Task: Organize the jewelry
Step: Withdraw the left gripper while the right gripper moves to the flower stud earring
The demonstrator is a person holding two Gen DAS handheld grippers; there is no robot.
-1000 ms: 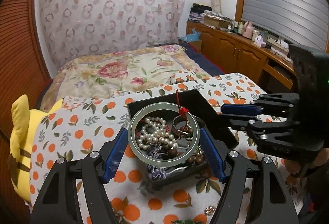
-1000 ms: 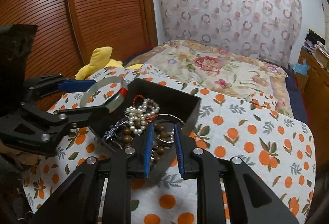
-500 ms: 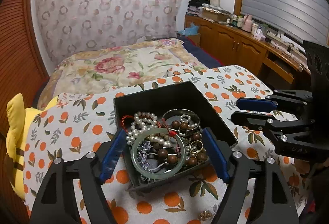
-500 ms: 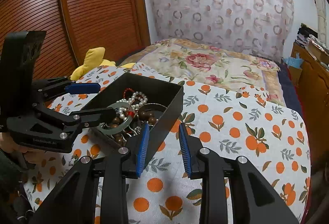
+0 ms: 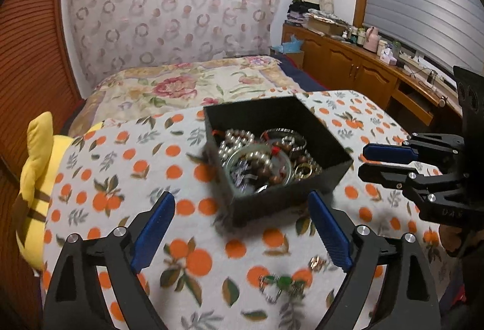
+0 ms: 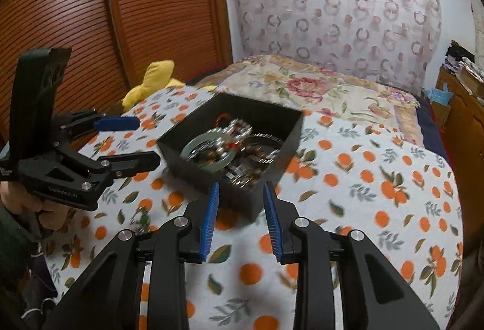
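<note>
Nearest the left wrist camera, the left gripper (image 5: 242,224) hangs over the orange-print cloth (image 5: 130,166) with its jaws opening wide and only cloth showing between the blue pads. Just past its fingers, near the cloth's near edge, lie a blurred green-beaded piece (image 5: 279,284) and a small gold ring (image 5: 317,262), both loose on the fabric. The right gripper (image 6: 242,218) has its jaws a modest way apart, gripping nothing; the near corner of the black box (image 6: 257,197) shows in the gap beyond the pads, and whether they touch it cannot be told. The box sits toward the middle of the cloth, open at the top, and holds the jewelry: a pale green bangle (image 5: 231,160) lying flat on the heap, a pearl strand (image 5: 236,138), brown wooden beads (image 5: 273,178) and a gold ring (image 5: 304,171) at its right side. At the cloth's left edge a yellow plush toy (image 5: 36,166) leans in. Beyond the far edge lies a floral bedspread (image 5: 181,88).
</note>
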